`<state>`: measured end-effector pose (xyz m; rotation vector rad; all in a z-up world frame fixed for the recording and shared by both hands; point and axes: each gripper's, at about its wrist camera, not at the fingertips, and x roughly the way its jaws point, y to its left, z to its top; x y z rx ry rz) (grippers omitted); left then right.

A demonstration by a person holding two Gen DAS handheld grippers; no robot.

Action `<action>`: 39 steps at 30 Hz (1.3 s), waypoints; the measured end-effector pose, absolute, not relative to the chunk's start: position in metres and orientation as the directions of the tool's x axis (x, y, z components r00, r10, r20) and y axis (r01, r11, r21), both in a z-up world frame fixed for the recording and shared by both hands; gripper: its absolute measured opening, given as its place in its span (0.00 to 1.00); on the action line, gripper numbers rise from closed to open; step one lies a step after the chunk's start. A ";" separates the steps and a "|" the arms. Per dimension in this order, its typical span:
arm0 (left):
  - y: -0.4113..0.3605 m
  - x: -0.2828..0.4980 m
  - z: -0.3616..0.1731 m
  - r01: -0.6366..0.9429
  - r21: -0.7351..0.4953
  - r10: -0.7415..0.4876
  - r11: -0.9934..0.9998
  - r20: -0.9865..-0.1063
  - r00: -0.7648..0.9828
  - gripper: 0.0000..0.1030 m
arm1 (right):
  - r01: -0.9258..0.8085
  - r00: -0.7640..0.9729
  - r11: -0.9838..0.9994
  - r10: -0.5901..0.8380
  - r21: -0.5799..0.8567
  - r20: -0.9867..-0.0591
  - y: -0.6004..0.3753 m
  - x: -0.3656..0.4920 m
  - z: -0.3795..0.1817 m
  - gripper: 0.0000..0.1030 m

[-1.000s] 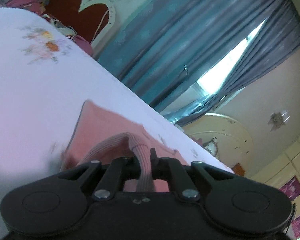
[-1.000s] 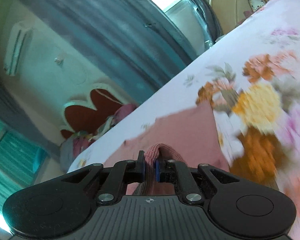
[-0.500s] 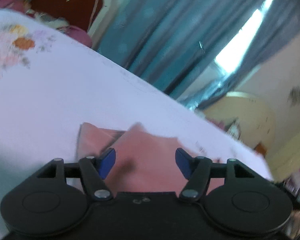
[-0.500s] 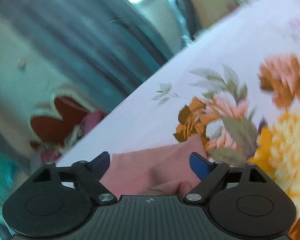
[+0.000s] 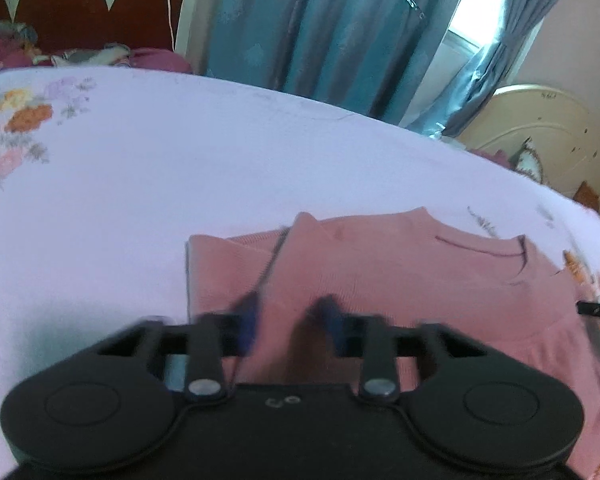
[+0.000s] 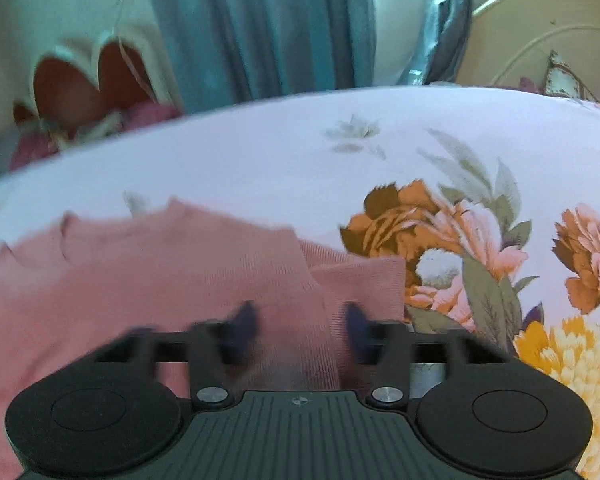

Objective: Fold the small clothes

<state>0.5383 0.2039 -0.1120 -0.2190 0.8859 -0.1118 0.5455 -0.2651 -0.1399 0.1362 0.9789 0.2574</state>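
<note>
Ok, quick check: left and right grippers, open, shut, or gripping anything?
Left gripper: open, empty, above the pink knitted garment.
Right gripper: open, empty, above the same garment.

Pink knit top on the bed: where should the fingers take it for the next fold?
Probably by the pink knit top's near edge, one gripper toward each side, coming low from the person's side: it lies flat on the floral bedsheet, sides already folded in.

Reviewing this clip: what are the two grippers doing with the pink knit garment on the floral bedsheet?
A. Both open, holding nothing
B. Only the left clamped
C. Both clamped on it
A: the left gripper and right gripper both show parted fingers, with the pink knit garment lying flat on the floral bedsheet.
</note>
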 end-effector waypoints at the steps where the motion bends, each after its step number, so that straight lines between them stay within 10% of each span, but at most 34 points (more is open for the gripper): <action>1: 0.204 0.537 -0.110 0.007 -0.245 -0.193 0.970 -0.745 0.638 0.13 | -0.153 0.535 0.963 0.270 0.223 -0.801 -0.265 0.544 -0.138 0.06; 10: 0.203 0.542 -0.112 0.026 -0.246 -0.198 0.969 -0.709 0.677 0.08 | -0.061 0.569 0.988 0.151 0.142 -0.808 -0.275 0.536 -0.133 0.00; 16: 0.200 0.523 -0.092 -0.009 -0.172 -0.112 0.985 -0.678 0.726 0.28 | 0.017 0.644 0.988 0.106 0.153 -0.758 -0.287 0.523 -0.116 0.03; 18: 0.188 0.507 -0.083 0.089 -0.234 -0.225 0.968 -0.651 0.725 0.29 | -0.067 0.669 0.976 0.197 0.206 -0.717 -0.271 0.510 -0.099 0.40; 19: 0.176 0.505 -0.084 0.156 -0.255 -0.290 0.954 -0.664 0.689 0.29 | -0.130 0.671 0.968 0.245 0.214 -0.699 -0.256 0.505 -0.094 0.80; 20: 0.161 0.502 -0.087 0.233 -0.269 -0.356 0.934 -0.681 0.640 0.29 | -0.205 0.663 0.954 0.301 0.220 -0.686 -0.240 0.501 -0.092 0.83; 21: 0.144 0.498 -0.090 0.298 -0.274 -0.402 0.915 -0.693 0.598 0.29 | -0.272 0.632 0.936 0.348 0.222 -0.692 -0.221 0.499 -0.092 0.78; 23: 0.119 0.493 -0.097 0.382 -0.254 -0.440 0.889 -0.707 0.554 0.30 | -0.388 0.525 0.893 0.419 0.230 -0.741 -0.182 0.497 -0.098 0.25; 24: 0.111 0.493 -0.101 0.399 -0.241 -0.440 0.885 -0.713 0.546 0.31 | -0.424 0.497 0.880 0.425 0.217 -0.756 -0.167 0.496 -0.103 0.19; 34: 0.092 0.524 -0.115 0.294 -0.166 -0.322 0.941 -0.702 0.635 0.28 | -0.345 0.500 0.919 0.353 0.192 -0.791 -0.133 0.535 -0.126 0.19; 37: 0.083 0.503 -0.098 0.340 -0.088 -0.313 0.936 -0.649 0.693 0.45 | -0.355 0.569 0.921 0.348 0.158 -0.745 -0.132 0.519 -0.101 0.21; 39: 0.077 0.504 -0.101 0.354 -0.084 -0.319 0.932 -0.656 0.684 0.53 | -0.375 0.535 0.905 0.390 0.202 -0.750 -0.130 0.517 -0.102 0.48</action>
